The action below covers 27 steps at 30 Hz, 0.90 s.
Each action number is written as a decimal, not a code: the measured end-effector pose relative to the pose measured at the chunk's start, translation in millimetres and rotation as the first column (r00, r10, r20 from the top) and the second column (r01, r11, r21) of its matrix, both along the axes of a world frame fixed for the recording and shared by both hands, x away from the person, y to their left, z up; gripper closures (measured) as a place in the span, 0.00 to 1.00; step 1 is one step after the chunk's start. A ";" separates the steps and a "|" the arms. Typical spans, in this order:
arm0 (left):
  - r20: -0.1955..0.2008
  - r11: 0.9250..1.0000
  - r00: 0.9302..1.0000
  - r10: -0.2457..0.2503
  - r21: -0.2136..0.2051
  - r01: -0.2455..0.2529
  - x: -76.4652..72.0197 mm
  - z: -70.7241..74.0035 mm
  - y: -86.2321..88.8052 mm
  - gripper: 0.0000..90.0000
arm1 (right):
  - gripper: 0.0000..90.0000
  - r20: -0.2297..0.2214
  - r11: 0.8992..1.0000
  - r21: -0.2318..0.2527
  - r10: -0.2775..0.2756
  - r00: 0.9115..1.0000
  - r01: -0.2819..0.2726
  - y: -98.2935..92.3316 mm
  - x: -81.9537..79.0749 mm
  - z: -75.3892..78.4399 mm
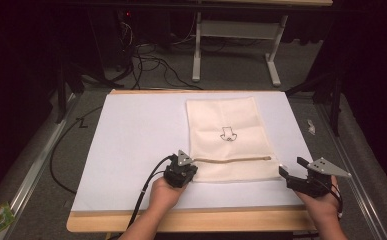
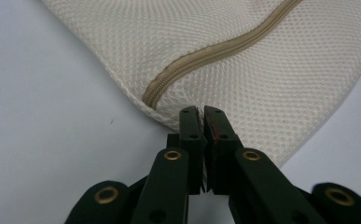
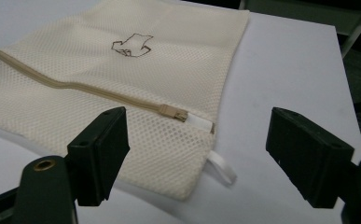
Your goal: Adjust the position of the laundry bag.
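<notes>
Your left tool (image 2: 201, 112) has its jaws pressed together at the near corner of the mesh bag (image 1: 228, 137), and it looks pinched on the hem just below the closed end of the zip (image 2: 215, 51); the fabric between the pads is too thin to make out for certain. Your right tool (image 3: 197, 154) stands wide open and holds nothing, with the bag's other near corner lying between and just ahead of its jaws.

The bag lies flat on the white bench (image 1: 131, 145), stretching away from both tools. Judge it as very light and limp: it will fold and drag rather than lift as a sheet, and the open weave may snag. Ahead of your right tool, the zip pull (image 3: 176, 113) sits at the end of the zip, with a white ribbon loop (image 3: 222, 167) nearer at the edge. Either looks a firmer hold than bare mesh. Farther off is the small printed mark (image 3: 131, 45).
</notes>
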<state>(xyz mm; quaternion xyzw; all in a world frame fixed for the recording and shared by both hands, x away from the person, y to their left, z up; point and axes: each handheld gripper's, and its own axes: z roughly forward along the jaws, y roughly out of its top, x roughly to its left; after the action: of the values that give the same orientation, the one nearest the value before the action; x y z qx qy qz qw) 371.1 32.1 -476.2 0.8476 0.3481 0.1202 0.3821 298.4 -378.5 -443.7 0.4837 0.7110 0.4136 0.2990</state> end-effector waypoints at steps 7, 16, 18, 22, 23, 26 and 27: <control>-0.021 0.998 1.000 -0.003 0.057 0.004 -27.7 8.5 35.9 0.97 | 0.28 -0.027 1.000 0.003 0.024 0.999 -0.024 7.1 0.6 -3.5; -0.035 0.998 0.998 -0.044 0.036 0.046 -52.2 11.1 47.7 0.96 | 0.35 -0.044 0.998 0.021 0.066 0.997 -0.065 13.6 0.0 -3.0; -0.026 0.997 0.998 -0.051 0.060 0.052 -55.8 11.1 48.7 0.96 | 0.37 -0.049 0.997 0.019 0.077 0.996 -0.077 16.2 -0.6 -3.8; -0.027 0.997 0.999 -0.042 0.066 0.044 -58.3 8.7 56.6 0.96 | 0.39 -0.069 0.995 0.024 0.095 0.993 -0.094 21.1 0.8 -7.2; -0.031 0.997 0.999 -0.039 0.063 0.041 -57.9 8.4 58.5 0.95 | 0.39 -0.071 0.994 0.023 0.105 0.992 -0.104 22.3 1.1 -8.0; -0.042 0.998 0.999 -0.034 0.051 0.037 -55.9 7.9 61.1 0.90 | 0.40 -0.075 0.993 0.021 0.117 0.990 -0.116 27.8 0.2 -8.5; -0.045 0.998 0.998 -0.037 0.046 0.039 -55.7 7.8 61.3 0.90 | 0.40 -0.075 0.993 0.021 0.117 0.990 -0.116 27.8 0.2 -8.5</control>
<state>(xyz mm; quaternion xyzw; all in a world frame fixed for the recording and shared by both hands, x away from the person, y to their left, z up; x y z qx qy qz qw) 315.5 93.4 -468.4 0.8651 0.3374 0.1025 0.3566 298.6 -350.7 -452.2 0.4591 0.7455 0.4177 0.2431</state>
